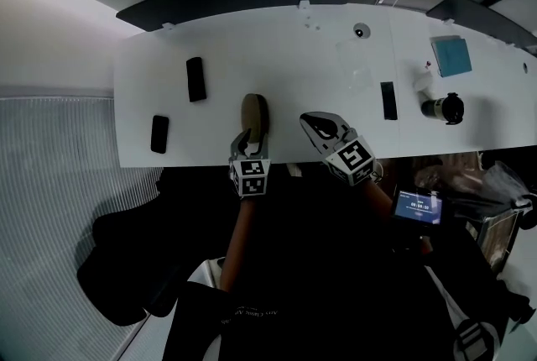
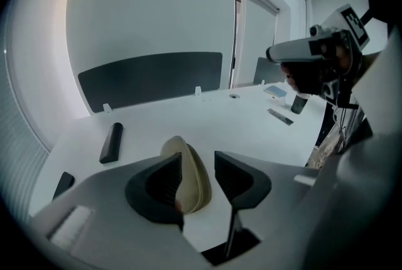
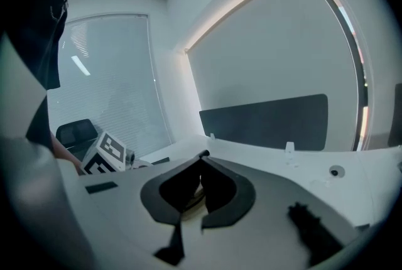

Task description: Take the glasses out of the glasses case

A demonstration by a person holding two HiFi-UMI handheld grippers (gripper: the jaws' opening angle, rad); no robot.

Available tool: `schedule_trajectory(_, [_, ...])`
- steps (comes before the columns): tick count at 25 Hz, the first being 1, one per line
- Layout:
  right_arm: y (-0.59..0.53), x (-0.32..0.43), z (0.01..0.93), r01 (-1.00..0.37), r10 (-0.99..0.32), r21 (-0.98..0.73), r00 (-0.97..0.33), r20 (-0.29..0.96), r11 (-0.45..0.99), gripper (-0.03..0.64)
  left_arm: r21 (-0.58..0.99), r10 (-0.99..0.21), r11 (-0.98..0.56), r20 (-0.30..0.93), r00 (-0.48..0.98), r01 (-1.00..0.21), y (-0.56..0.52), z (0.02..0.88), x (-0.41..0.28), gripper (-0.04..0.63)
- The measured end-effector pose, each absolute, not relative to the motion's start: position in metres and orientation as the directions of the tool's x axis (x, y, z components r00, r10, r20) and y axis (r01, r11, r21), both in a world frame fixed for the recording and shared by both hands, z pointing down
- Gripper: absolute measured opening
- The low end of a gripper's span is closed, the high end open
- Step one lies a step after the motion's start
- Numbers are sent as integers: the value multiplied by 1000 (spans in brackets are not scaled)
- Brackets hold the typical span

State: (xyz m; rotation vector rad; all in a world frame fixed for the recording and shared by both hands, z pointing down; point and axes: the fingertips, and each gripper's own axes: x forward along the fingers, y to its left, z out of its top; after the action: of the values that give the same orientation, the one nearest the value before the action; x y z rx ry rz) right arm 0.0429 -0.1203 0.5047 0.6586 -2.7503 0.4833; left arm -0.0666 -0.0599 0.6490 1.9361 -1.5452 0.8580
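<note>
Still at the grasping step, the left tool (image 2: 198, 159) straddles the closed glasses case (image 1: 256, 114) on the bench (image 1: 235, 49), half-open and ungripped, while the right tool (image 3: 201, 165) is shut and empty; next, clamp the case steady for opening.

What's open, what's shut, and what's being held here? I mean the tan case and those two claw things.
glasses case: closed, resting on the table, glasses not yet out.
left gripper: jaws apart, straddling the case, not clamped on it.
right gripper: jaws together, nothing between them, beside the case.
</note>
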Motion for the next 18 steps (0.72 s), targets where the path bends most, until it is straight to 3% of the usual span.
schedule_trajectory(2, [-125,41,510,-496,-401,-255,-848,346,830,8,-7,-626,-230,766,142,-973,-68,664,-74,220])
schedule_trajectory(5, [-137,36,513,-521,-424,-247,-833,355,817,8,-48,-597,-268,792,127,-962,-85,683,-80,361])
schedule_trajectory(7, [-142,30,518,-529,-427,-248,-827,367,812,8,-64,-580,-292,805,123,-954,-95,696,-82,405])
schedule_trajectory(18, [-156,-10,546,-480,-342,-285,-841,419,830,8,61,-458,-240,873,169,-969,-92,746,-87,422])
